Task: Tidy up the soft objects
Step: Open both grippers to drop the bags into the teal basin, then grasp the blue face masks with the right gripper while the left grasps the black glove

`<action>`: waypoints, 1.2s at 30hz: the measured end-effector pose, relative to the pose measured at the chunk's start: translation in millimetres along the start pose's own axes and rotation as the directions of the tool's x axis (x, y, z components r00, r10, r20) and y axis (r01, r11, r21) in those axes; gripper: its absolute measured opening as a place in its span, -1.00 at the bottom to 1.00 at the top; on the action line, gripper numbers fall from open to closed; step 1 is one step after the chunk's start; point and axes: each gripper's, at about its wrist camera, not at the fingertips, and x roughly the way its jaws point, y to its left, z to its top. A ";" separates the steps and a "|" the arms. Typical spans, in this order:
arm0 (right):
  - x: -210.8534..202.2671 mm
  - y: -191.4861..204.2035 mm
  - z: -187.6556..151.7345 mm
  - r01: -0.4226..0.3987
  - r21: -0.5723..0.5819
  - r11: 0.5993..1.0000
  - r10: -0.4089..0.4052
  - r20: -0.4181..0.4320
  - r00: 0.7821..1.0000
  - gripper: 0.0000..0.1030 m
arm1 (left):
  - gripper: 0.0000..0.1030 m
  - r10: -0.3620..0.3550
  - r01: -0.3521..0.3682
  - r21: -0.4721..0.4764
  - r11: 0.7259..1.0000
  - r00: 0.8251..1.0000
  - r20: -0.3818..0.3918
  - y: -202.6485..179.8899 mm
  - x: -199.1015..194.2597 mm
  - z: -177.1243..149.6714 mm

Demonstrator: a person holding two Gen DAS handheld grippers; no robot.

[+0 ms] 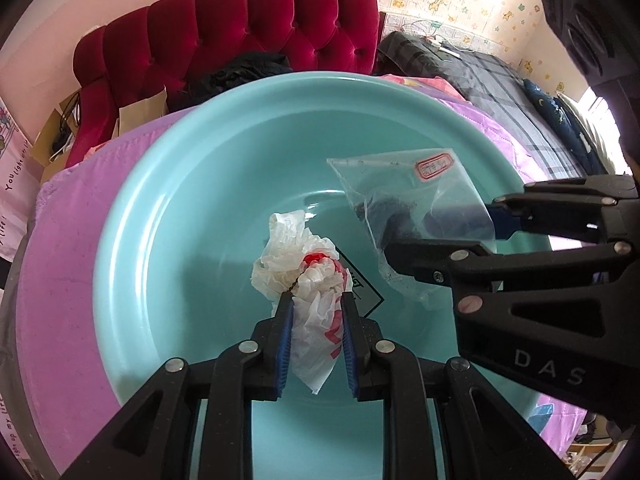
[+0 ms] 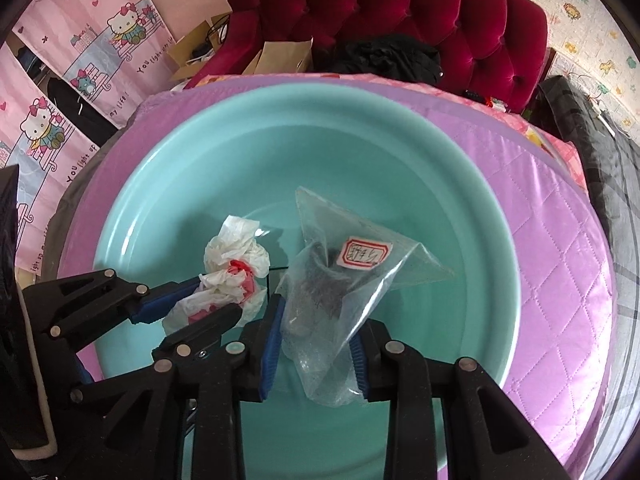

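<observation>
My left gripper (image 1: 316, 304) is shut on a crumpled white plastic bag with red print (image 1: 304, 272) and holds it over the inside of a large teal basin (image 1: 168, 184). My right gripper (image 2: 316, 316) is shut on a clear zip bag with dark contents and a red-edged label (image 2: 336, 276), held over the same basin (image 2: 452, 184). In the left wrist view the right gripper (image 1: 448, 228) comes in from the right with the clear bag (image 1: 404, 200). In the right wrist view the left gripper (image 2: 216, 300) holds the white bag (image 2: 232, 272) at left.
The basin sits on a purple quilted bed cover (image 2: 560, 248). A red tufted sofa (image 1: 248, 32) with dark clothes (image 2: 384, 56) and cardboard boxes (image 2: 280, 56) stands behind. A dark plaid blanket (image 1: 504, 80) lies at right. Pink cartoon curtains (image 2: 60, 92) hang at left.
</observation>
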 end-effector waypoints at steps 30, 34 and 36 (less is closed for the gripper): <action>-87.5 12.7 -65.7 0.139 0.057 0.989 -0.145 0.124 0.982 1.00 | 1.00 0.139 -0.136 -0.036 0.990 0.985 0.098 1.5 -90.2 -56.1; -100.2 15.0 -81.3 0.144 0.059 0.988 -0.151 0.138 0.979 1.00 | 1.00 0.142 -0.138 -0.044 0.989 0.985 0.102 1.9 -101.1 -70.2; -104.5 14.4 -88.9 0.145 0.065 0.987 -0.153 0.140 0.978 1.00 | 1.00 0.149 -0.145 -0.050 0.988 0.984 0.099 2.7 -105.5 -77.8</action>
